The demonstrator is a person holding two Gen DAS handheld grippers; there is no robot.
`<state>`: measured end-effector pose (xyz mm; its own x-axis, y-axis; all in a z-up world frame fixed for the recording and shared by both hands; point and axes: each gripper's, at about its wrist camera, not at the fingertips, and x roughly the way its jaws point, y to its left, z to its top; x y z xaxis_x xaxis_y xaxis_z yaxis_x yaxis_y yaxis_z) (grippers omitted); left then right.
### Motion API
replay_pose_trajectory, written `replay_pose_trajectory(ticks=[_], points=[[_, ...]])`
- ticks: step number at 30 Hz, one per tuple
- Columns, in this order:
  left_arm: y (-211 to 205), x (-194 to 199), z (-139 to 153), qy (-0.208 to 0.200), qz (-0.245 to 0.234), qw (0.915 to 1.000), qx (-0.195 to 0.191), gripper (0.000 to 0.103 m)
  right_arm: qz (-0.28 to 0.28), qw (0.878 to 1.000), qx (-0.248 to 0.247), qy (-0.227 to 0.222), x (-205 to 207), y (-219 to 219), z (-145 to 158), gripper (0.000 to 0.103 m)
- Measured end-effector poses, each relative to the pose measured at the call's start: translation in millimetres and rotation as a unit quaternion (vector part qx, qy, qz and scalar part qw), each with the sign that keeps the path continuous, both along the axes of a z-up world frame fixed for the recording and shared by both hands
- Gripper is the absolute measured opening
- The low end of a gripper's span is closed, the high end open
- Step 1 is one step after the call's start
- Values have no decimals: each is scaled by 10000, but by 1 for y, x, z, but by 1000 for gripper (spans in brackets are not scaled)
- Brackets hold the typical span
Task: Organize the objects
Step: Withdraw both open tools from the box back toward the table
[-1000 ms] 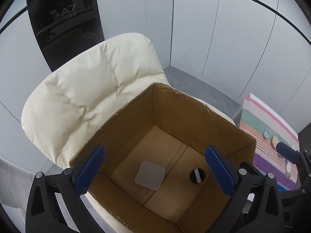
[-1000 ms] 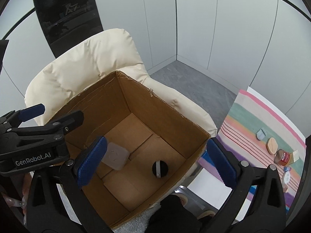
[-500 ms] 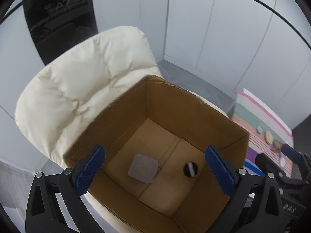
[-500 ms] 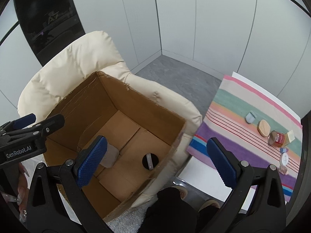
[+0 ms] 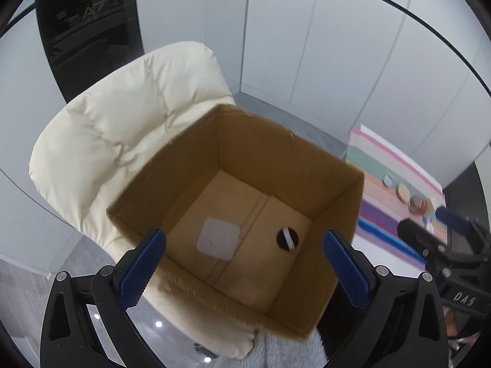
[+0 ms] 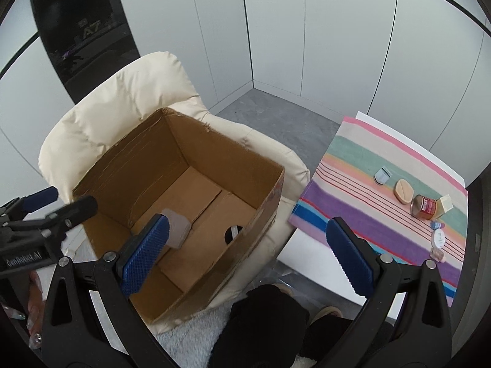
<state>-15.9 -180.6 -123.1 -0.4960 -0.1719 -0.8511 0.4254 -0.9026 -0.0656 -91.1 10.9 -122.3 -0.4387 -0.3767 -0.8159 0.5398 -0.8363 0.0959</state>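
An open cardboard box (image 5: 334,214) (image 6: 264,196) sits on a cream padded chair (image 5: 122,116) (image 6: 122,98). In it lie a flat grey square piece (image 5: 218,239) (image 6: 176,227) and a small black round object (image 5: 287,238) (image 6: 232,233). My left gripper (image 5: 244,265) is open and empty above the box's near side. My right gripper (image 6: 245,256) is open and empty, over the box's right edge. On a striped cloth (image 6: 353,214) lie a grey clip (image 6: 382,175), a tan oval (image 6: 402,190), a red tin (image 6: 425,205) and several small items.
The striped cloth covers a white table (image 6: 310,254) right of the chair; it also shows in the left wrist view (image 5: 383,184). White wall panels and a dark glass panel (image 6: 83,30) stand behind. A grey fluffy fabric (image 6: 190,337) and my dark-clothed legs are below.
Both grippers have pulled back and swung right. The box sits further left in the right wrist view, and more of the striped cloth and its items has come into view.
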Motion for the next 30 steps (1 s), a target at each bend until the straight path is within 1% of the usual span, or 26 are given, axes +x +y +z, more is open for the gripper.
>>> replay_pose_trajectory(ticks=[3,8,12,14,15,18,22,24,30], points=[[9,15,-4,-99,-102,9999,-6,102,23,10000,1,6,14,6,4,103],[17,38,-3,-127,-145,9998,-11,102,2,10000,26,18,39,15,8,103],[18,58,-7,-164,-157,9991,346,102,-51,10000,26,-74,63,25,8,103],[18,64,-7,-177,-102,9991,380,102,19,9997,-45,-253,73,27,9,103],[16,66,-6,-142,-45,9991,390,102,68,9996,-54,-264,76,27,9,103],[16,66,-4,-86,-22,9992,390,102,39,9999,50,-125,87,27,8,103],[22,64,-2,-127,-163,9994,262,102,-15,9999,-30,-162,91,34,8,103],[24,64,-2,-132,-146,9996,197,102,-81,9999,-45,-135,92,39,11,103],[28,57,-7,-192,-167,9994,213,102,-235,9996,-138,-12,89,50,18,103]])
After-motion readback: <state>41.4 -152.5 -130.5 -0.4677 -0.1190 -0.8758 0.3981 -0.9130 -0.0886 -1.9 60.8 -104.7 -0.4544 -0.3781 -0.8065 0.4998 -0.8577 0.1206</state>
